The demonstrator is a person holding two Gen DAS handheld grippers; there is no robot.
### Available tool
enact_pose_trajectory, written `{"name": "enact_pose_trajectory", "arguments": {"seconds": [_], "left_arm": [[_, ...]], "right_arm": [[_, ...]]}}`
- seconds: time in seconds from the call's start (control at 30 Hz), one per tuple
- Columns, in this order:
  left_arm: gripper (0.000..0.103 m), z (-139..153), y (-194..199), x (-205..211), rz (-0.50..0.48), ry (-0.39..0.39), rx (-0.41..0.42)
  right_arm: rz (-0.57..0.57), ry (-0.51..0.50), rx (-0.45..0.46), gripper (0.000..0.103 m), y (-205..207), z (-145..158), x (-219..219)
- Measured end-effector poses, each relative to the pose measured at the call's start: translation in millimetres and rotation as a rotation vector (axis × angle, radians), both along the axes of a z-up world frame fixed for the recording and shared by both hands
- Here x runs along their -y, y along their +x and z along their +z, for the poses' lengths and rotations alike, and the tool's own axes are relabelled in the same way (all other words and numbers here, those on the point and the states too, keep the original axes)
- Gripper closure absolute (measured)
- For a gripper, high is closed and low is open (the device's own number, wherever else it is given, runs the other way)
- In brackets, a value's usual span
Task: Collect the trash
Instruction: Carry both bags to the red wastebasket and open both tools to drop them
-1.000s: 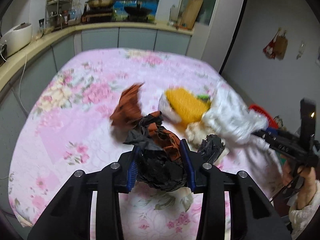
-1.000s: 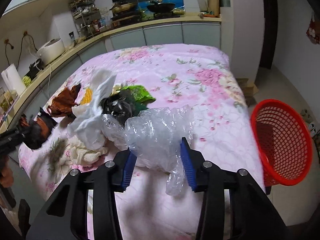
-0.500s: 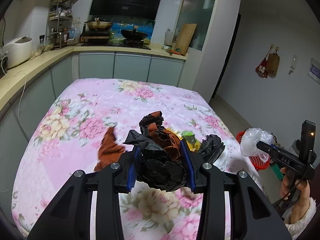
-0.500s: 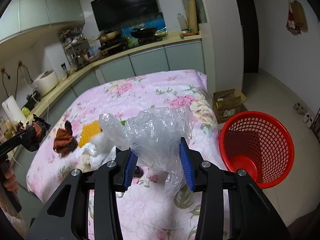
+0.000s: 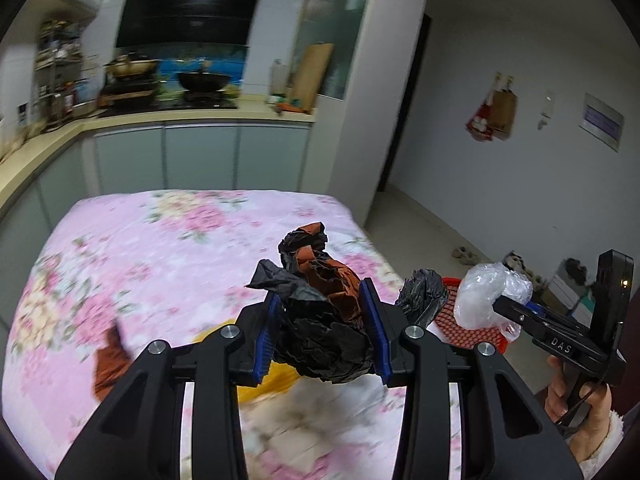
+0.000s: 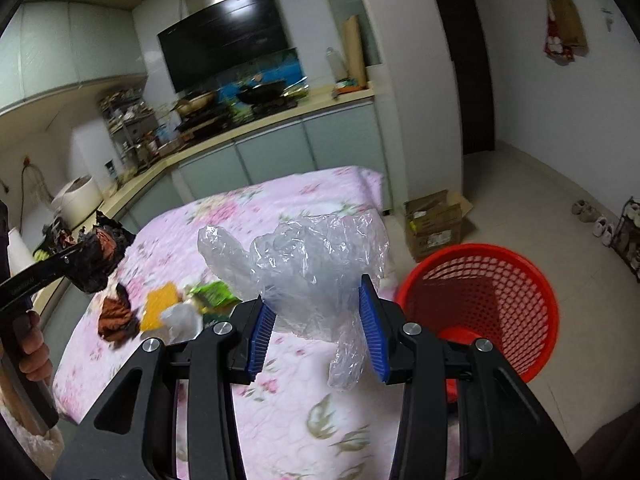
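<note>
Left gripper (image 5: 322,326) with fingers clamped on a crumpled black-and-rust paper wad (image 5: 324,320), raised above the floral pink surface (image 5: 160,248). Probably light, springy and crackly; best pinched across its thickest middle, as now.

Lying on the surface at roughly 9 o'clock in the right wrist view: a rust-brown scrap (image 6: 116,316), a yellow ribbed piece (image 6: 160,306), a white crumple (image 6: 184,320) and a green wrapper (image 6: 212,294), bunched close together, blurred.

Right gripper (image 6: 316,320) with fingers closed on a clear plastic bag (image 6: 312,272): thin, wrinkled, glossy, one loose tail hanging below. Likely near weightless and slippery; safest squeezed at the bunched centre, not the tail.

Red mesh basket (image 6: 480,304) at 3 o'clock, on the floor just beside the surface: round, perforated, open-topped, apparently empty.
</note>
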State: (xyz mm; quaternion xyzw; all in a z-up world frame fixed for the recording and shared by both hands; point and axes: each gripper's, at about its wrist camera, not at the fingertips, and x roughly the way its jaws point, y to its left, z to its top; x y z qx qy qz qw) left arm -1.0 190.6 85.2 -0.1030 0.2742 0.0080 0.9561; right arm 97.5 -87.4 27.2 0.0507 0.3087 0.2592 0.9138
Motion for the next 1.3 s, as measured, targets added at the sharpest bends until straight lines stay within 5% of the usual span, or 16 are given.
{"name": "enact_pose_trajectory", "arguments": {"seconds": [0.23,0.43,0.97,1.17,1.23,1.3], "left_arm": [[0.066,1.4,51.3,48.4,-0.105,-0.011,-0.018],[0.066,-9.6,94.6,98.9,-0.205,-0.018,-0.059],[0.066,-124.7,184.7,216.7,-0.431,-0.059,-0.363],[0.062,-149.9,196.0,234.8,-0.46,-0.045,-0.417],[0.054,-153.4,197.4,235.8,-0.466,-0.058,-0.429],[0.033,-153.2,196.8,235.5,-0.465,-0.069,-0.424]], "right_arm": [[-0.142,-0.013,0.041,0.063,18.4,11.8,44.2],[-0.281,-0.029,-0.01,0.063,41.5,-1.4,85.0],[-0.369,-0.015,-0.287,0.062,97.8,-64.7,111.3],[-0.363,0.089,-0.38,0.035,106.8,-72.4,123.5],[-0.364,0.106,-0.379,0.034,102.7,-71.2,126.8],[-0.364,0.109,-0.377,0.033,99.6,-69.2,128.2]]}}
